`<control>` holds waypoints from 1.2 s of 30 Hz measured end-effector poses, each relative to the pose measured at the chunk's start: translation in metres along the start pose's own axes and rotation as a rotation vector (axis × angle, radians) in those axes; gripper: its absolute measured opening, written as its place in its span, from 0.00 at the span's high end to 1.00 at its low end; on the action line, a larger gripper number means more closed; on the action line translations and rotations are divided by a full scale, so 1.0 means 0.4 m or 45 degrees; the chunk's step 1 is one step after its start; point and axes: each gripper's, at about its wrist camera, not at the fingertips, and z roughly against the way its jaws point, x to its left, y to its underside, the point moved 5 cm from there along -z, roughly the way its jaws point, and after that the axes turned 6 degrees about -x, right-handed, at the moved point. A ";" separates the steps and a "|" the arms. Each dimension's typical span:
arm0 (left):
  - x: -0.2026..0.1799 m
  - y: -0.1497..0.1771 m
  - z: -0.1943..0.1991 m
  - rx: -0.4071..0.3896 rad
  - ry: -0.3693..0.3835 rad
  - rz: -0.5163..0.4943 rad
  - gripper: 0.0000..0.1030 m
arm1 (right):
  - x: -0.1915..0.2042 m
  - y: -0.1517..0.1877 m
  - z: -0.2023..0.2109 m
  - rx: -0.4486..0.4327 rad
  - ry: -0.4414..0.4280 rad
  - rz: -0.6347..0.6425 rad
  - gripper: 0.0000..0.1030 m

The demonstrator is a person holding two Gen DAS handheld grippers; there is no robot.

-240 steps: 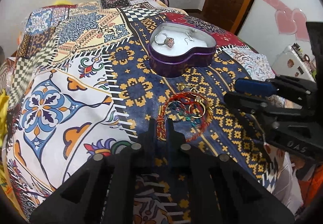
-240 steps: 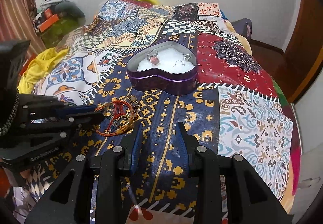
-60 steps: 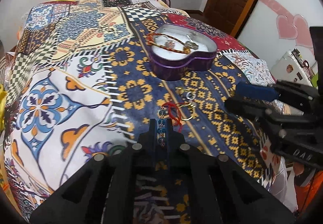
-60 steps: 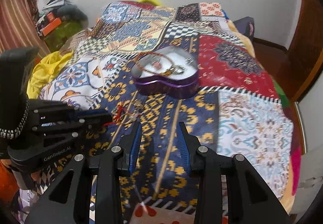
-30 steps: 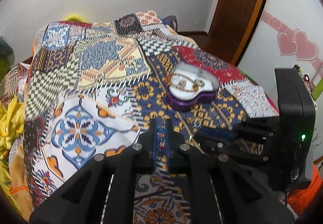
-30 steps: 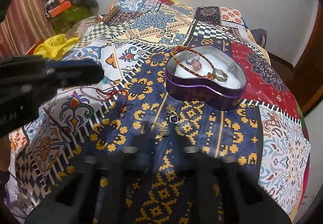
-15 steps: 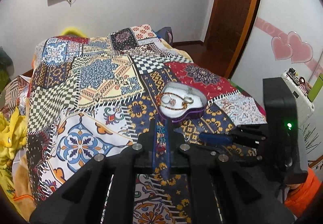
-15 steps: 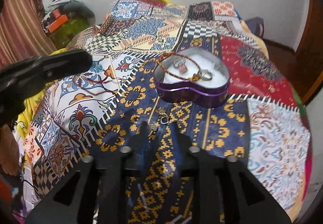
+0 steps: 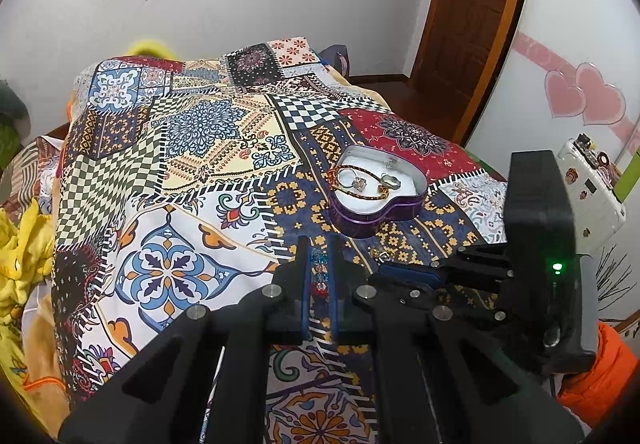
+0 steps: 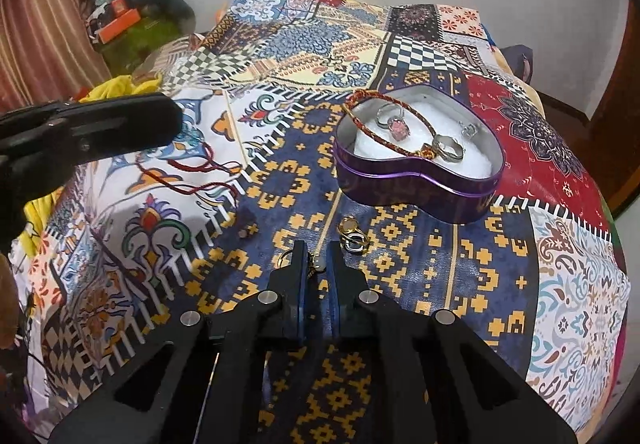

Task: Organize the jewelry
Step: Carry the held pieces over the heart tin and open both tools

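The left tongs (image 9: 319,275) are clamped on a beaded bracelet (image 9: 319,272), held up over the bed (image 9: 192,147), its red cords (image 10: 192,171) dangling at middle left of the right view. The right tongs (image 10: 317,267) are nearly together around a small gold piece (image 10: 316,264), low on the blanket. The heart tin (image 10: 416,179) sits upper right of them, holding one braided bracelet (image 10: 384,123) and three rings (image 10: 394,125). A second ago the left tongs were lower. Two linked rings (image 10: 352,234) lie just ahead.
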 end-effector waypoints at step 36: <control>-0.087 -0.203 -0.047 -0.154 0.078 -0.045 0.94 | -0.183 -0.178 0.151 -0.344 0.104 -0.152 0.92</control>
